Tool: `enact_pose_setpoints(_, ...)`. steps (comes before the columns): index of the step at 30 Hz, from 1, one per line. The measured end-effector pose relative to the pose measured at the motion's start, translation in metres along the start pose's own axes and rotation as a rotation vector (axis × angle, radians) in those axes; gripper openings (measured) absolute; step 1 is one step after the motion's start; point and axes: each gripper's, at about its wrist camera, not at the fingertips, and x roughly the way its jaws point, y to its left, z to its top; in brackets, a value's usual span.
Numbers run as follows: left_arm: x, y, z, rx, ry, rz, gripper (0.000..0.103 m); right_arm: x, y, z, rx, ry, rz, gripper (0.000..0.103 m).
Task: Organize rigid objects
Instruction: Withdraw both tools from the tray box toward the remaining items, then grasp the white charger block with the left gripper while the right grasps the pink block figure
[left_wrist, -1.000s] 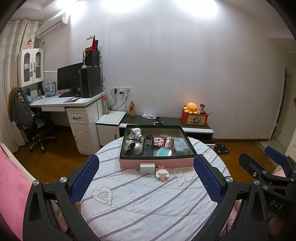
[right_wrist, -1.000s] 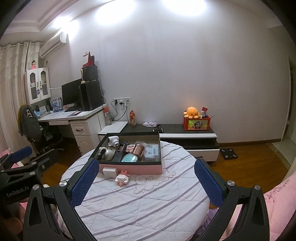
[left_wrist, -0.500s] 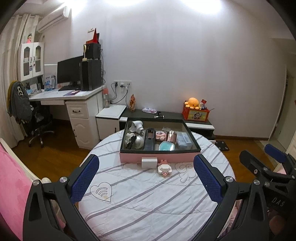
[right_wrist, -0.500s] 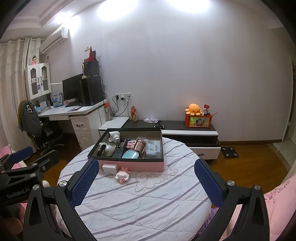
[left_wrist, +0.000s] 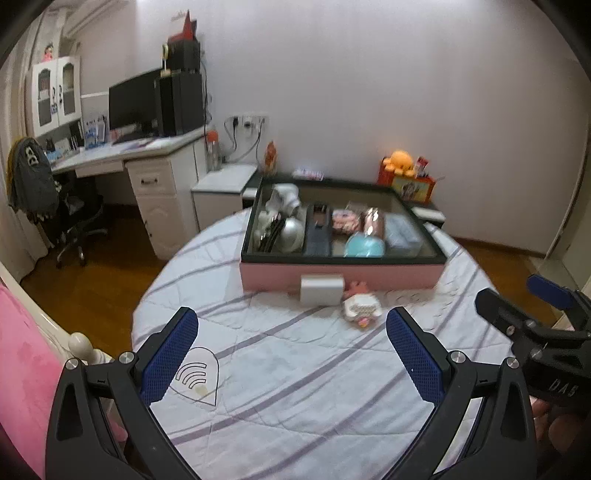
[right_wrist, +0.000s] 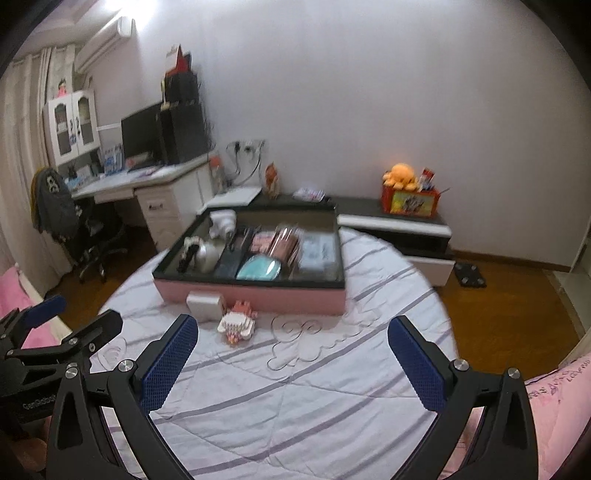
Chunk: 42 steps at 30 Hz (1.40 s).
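A round table under a pale quilted cloth with purple stripes fills the lower half of both views; on its far side sits a pink-sided tray with a dark rim, split into compartments that hold a white and silver cluster at the left, a dark flat item in the next slot, a teal oval case at the front and a rose-metal cylinder just behind it; the contents are blurred, so finer detail is unclear. Touching the tray's near wall stands a small white box; just beside that box, on its right, lies a pink and white block figure on the cloth, outside the tray. The left gripper hangs over the near part of the table, its blue-padded fingers spread wide with nothing between them; the right gripper is likewise spread wide and empty, well short of the figure.
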Motion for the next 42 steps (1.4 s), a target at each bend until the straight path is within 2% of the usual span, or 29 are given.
enact_pose_setpoints(4,0.028,0.007,-0.001,0.004,0.037,0.020,0.103,0.038,0.002,-0.006,0.009,0.072,0.030,0.103)
enact_pose_setpoints(14,0.078,0.026,-0.001,-0.003,0.094,0.046,0.103,0.095,0.010,-0.004,0.025,0.152,0.077,0.103)
enact_pose_setpoints(16,0.086,0.030,0.000,-0.007,0.099,0.046,0.103,0.105,0.012,-0.002,0.026,0.164,0.086,0.098)
enact_pose_setpoints(23,0.112,0.048,0.000,-0.026,0.125,0.072,0.103,0.134,0.024,-0.003,0.007,0.215,0.124,0.093)
enact_pose_setpoints(27,0.122,0.051,-0.002,-0.031,0.138,0.071,0.103,0.152,0.033,-0.008,-0.014,0.258,0.136,0.078)
enact_pose_setpoints(30,0.128,0.051,-0.002,-0.027,0.144,0.070,0.103,0.166,0.036,-0.014,-0.027,0.289,0.138,0.076)
enact_pose_setpoints(33,0.131,0.049,-0.002,-0.028,0.148,0.064,0.103,0.167,0.037,-0.014,-0.044,0.268,0.126,0.071)
enact_pose_setpoints(36,0.132,0.046,-0.002,-0.027,0.151,0.052,0.103,0.164,0.034,-0.014,-0.061,0.258,0.123,0.051)
enact_pose_setpoints(38,0.132,0.043,-0.001,-0.026,0.149,0.039,0.103,0.161,0.030,-0.013,-0.057,0.256,0.126,0.046)
enact_pose_setpoints(42,0.131,0.031,-0.001,-0.018,0.147,-0.004,0.103,0.154,0.021,-0.012,-0.052,0.244,0.103,0.045)
